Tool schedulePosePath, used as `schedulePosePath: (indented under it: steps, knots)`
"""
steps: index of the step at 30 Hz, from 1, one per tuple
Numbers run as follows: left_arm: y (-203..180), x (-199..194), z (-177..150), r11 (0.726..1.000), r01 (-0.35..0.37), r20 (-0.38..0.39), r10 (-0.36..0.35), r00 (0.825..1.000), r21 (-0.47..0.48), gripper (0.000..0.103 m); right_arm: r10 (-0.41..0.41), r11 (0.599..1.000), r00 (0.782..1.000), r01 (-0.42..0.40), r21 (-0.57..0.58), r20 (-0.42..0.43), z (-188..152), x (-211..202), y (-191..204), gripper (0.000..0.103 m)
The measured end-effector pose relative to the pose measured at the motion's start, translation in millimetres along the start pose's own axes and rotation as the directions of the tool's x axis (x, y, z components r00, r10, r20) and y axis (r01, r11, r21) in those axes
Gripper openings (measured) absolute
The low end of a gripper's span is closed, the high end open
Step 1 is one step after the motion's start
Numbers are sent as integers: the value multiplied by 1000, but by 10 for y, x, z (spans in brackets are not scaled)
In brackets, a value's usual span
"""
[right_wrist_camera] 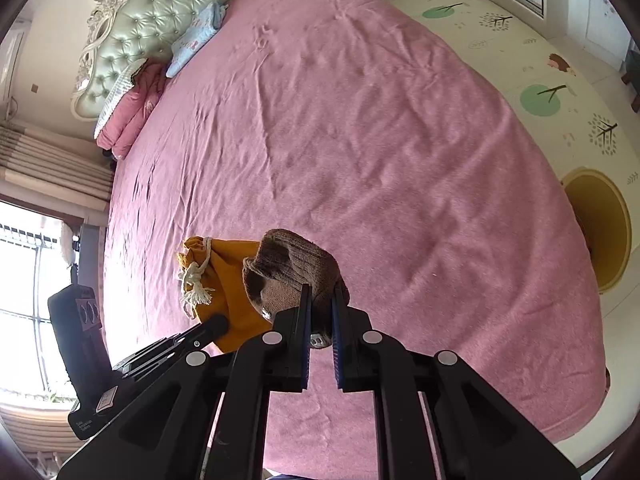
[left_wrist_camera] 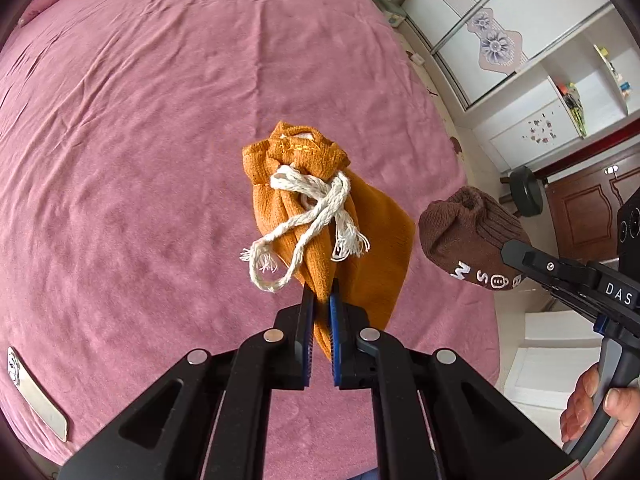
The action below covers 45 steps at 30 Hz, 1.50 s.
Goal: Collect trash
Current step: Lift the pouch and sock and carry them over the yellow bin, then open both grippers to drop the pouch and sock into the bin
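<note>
While the pink bedspread (right_wrist_camera: 360,140) lies bare across nearly its whole width, both pickups look done and only the drop-off seems left. One flat silver object (left_wrist_camera: 36,394) sits at the cover's near edge in the left wrist view; what it is, cannot tell. Yellow round bin (right_wrist_camera: 600,232) stands on the floor beside the bed, a likely destination, though that is a guess. Orange drawstring pouch (left_wrist_camera: 316,216), white cord (left_wrist_camera: 304,216) dangling, hangs clear above the cover, pinched by its fabric in the left gripper (left_wrist_camera: 320,300), jaws narrow. Brown sock (right_wrist_camera: 296,272), lettered sole visible, clamped in the right gripper (right_wrist_camera: 321,292), also aloft, just beside the pouch.
</note>
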<state>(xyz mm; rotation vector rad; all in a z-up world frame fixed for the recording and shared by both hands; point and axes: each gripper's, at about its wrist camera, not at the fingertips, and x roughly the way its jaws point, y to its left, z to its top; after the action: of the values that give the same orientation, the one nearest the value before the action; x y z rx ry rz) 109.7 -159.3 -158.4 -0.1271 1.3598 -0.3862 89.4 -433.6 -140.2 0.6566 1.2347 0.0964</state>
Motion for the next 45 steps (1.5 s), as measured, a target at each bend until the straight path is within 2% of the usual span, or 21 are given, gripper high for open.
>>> schedulePosePath:
  steps: [5,13,21,27,32,37,41,45]
  knots:
    - [-551,64,-143,995,24,-26,-21,999,99,7,-15,997,999,11,73,48,-114,-344,-485,9]
    - [-1529,318,-216,969,88,-74,-73,995,229,7,-58,981,991,34,190,123,-227,-856,-1311,9]
    - [-2500,676,-177,932,143,-141,-101,985,333,7,-103,951,976,40,307,192,-238,-1314,-2144,9]
    - [-3141,960,-80,902,149,-176,-83,981,406,7,-141,925,962,44,378,233,-185,-1564,-2688,9]
    - [-3607,1161,-11,867,159,-200,-71,977,472,7,-169,902,950,42,430,262,-119,-1713,-3019,9]
    - [-3947,1406,41,844,177,-234,-63,970,507,7,-197,884,938,43,466,287,-20,-1791,-3256,9]
    - [-4227,1530,85,826,236,-276,-102,956,511,7,-209,866,932,36,499,296,84,-1871,-3441,11]
    - [-4470,1604,116,802,248,-279,-106,954,543,8,-229,857,918,33,514,323,169,-2001,-3552,13]
